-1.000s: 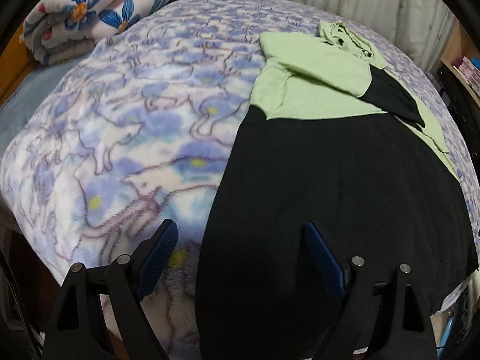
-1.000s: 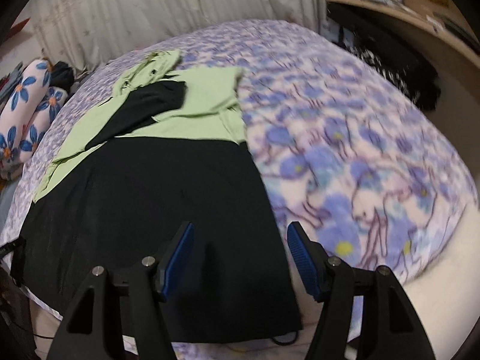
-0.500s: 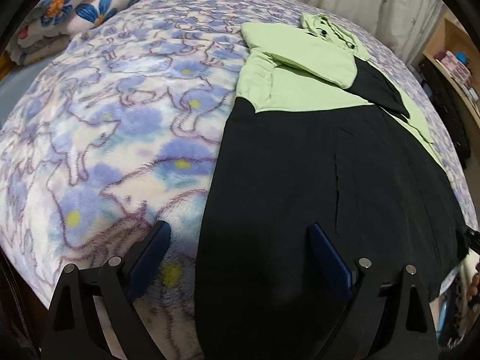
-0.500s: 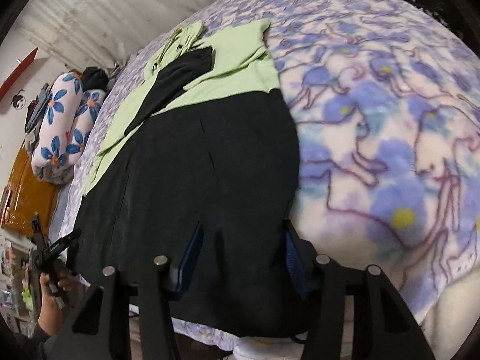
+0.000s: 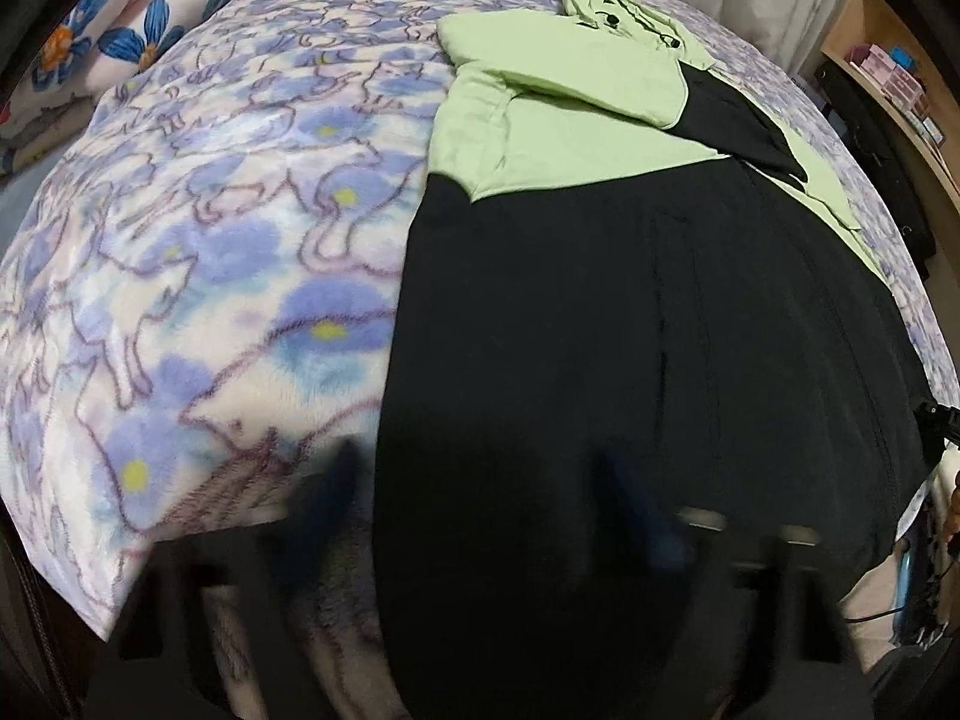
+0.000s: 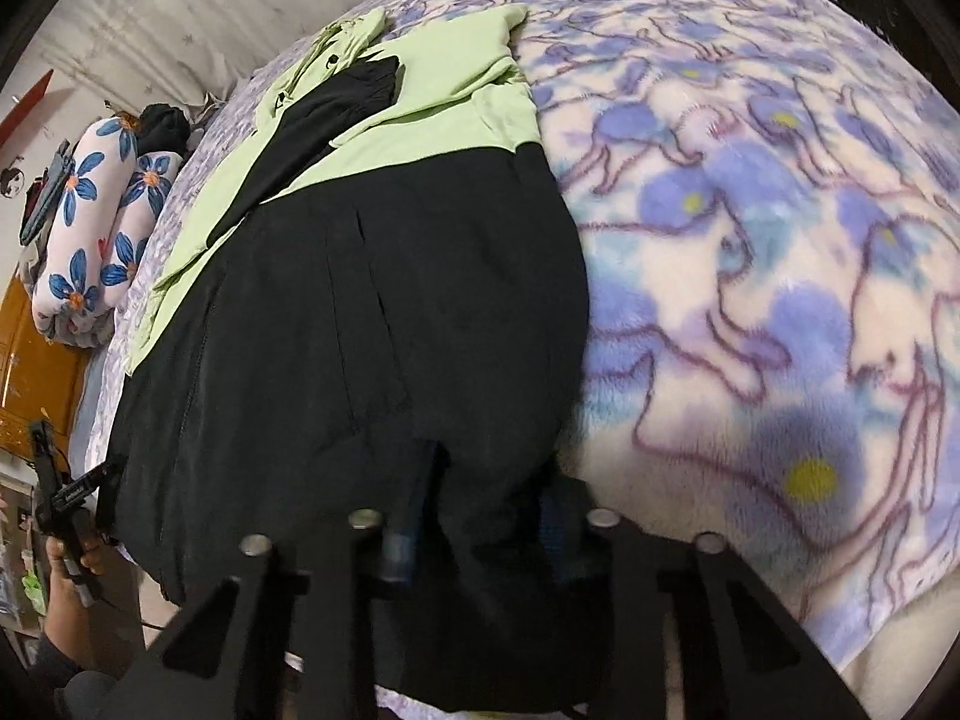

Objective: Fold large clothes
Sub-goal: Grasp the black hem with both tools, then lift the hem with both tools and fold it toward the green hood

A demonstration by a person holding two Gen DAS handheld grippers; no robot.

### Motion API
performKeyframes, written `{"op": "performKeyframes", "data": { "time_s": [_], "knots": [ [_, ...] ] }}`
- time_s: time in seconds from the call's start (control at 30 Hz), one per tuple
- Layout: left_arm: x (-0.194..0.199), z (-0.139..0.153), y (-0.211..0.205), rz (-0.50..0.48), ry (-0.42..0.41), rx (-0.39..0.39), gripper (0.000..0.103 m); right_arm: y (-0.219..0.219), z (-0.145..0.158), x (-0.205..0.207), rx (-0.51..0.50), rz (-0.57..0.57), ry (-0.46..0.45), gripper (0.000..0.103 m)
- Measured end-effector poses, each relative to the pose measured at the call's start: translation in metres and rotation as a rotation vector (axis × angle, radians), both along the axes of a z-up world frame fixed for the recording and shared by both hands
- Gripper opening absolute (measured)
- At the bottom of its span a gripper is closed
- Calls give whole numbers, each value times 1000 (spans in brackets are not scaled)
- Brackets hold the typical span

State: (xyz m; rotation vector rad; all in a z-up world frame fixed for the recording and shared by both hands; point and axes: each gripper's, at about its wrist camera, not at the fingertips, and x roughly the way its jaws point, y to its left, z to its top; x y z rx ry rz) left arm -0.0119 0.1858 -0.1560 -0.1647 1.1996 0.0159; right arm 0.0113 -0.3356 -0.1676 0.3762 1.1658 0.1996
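Fabric of the black-and-green jacket (image 6: 372,312) bunches between the right gripper (image 6: 480,531), whose jaws are closing on the near hem, tilted steeply down. The left gripper (image 5: 480,516), blurred, is closing astride the jacket's other near corner, one finger over the fleece blanket (image 5: 198,252). The jacket lies flat along the blanket, green top farthest away.

The right gripper (image 6: 486,534) sits lower than a second ago, its jaws closing from wide apart onto a bunched fold of the black-and-green garment (image 6: 372,312) hem between its pads. The left gripper (image 5: 480,516), blurred, narrows too, its jaws closing astride the garment's near edge.
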Motion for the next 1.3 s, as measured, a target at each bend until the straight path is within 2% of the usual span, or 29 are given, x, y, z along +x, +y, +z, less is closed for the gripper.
{"op": "performKeyframes", "data": {
  "time_s": [0.03, 0.07, 0.13, 0.33, 0.47, 0.6, 0.67, 0.77, 0.83, 0.9, 1.03, 1.13, 1.3],
  "knots": [
    [1, 3, -2, 4, 3, -5, 23, 1, 2, 0, 18, 3, 0, 4],
    [2, 6, -3, 6, 13, -22, 7, 5, 5, 0, -6, 5, -5, 4],
    [1, 11, -8, 16, 12, -6, 4, 13, 14, -3, -48, 25, -30, 3],
    [-20, 35, -20, 16, -21, 20, 1, 24, 59, -25, -84, 84, -108, 2],
    [-42, 50, -13, 31, -27, 3, 1, 34, 78, -46, -123, 149, -111, 2],
    [-71, 53, -10, 31, -3, 17, 1, 44, 82, -71, -144, 211, -73, 2],
    [-76, 50, -11, 16, 44, 28, 0, 47, 80, -87, -159, 227, -44, 2],
    [-82, 53, -18, -34, 77, 60, 0, 50, 78, -105, -173, 238, -12, 2],
    [-89, 56, -20, -49, 87, 50, 0, 48, 79, -113, -166, 222, -6, 3],
    [-94, 60, -17, -35, 80, -4, 0, 45, 83, -114, -134, 186, -16, 3],
    [-89, 72, -6, 58, 19, -219, 0, 33, 96, -105, -29, 98, -72, 3],
    [-77, 83, -3, 123, -22, -309, 0, 25, 115, -89, 27, 47, -125, 3],
    [-35, 118, 10, 207, -159, -378, 0, 14, 154, -45, 81, -18, -231, 3]
  ]
}}
